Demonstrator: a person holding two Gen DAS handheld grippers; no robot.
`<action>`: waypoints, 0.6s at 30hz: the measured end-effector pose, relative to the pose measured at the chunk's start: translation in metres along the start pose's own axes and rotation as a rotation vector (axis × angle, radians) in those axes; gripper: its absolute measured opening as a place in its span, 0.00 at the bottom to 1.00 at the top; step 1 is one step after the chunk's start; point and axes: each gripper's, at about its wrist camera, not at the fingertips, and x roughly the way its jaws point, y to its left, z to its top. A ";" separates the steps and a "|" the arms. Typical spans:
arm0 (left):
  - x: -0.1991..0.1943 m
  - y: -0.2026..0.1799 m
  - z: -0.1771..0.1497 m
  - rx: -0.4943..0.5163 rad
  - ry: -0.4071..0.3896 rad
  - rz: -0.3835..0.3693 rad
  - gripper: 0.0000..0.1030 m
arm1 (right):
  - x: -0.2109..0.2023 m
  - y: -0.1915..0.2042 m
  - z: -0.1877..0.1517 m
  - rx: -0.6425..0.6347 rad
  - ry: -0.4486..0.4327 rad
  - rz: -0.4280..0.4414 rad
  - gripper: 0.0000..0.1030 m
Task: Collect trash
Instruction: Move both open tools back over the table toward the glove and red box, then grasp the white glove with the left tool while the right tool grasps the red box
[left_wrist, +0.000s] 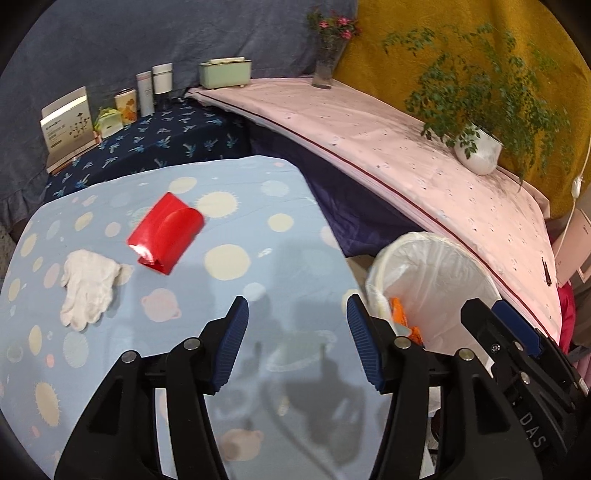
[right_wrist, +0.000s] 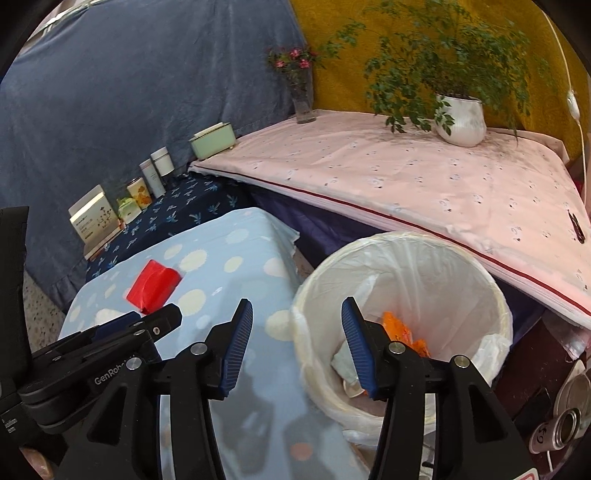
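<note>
A red folded wrapper (left_wrist: 166, 232) (right_wrist: 153, 286) lies on the light-blue spotted tablecloth (left_wrist: 240, 229), and a crumpled white glove (left_wrist: 88, 286) rests to its left. Right of the table stands a white bin with a plastic liner (left_wrist: 436, 269) (right_wrist: 406, 295); orange scraps (right_wrist: 402, 332) and pale paper lie inside. My left gripper (left_wrist: 297, 317) hovers open over the table's right part, nothing between its blue pads. My right gripper (right_wrist: 297, 321) is open over the bin's left rim, also empty. Each gripper shows at the edge of the other's view.
A pink-covered surface (right_wrist: 406, 177) runs behind the bin with a potted fern (right_wrist: 460, 118) and a flower vase (right_wrist: 304, 99). Boxes, tins and bottles (left_wrist: 122, 103) line a dark-blue cloth at the back. Cans (right_wrist: 565, 421) lie at the lower right.
</note>
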 end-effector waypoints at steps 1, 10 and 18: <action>-0.001 0.006 0.000 -0.009 -0.001 0.004 0.51 | 0.001 0.006 0.000 -0.009 0.002 0.004 0.49; -0.010 0.064 -0.002 -0.079 -0.019 0.082 0.63 | 0.010 0.054 -0.004 -0.070 0.025 0.036 0.57; -0.010 0.136 -0.007 -0.157 -0.011 0.183 0.76 | 0.030 0.106 -0.012 -0.114 0.072 0.081 0.60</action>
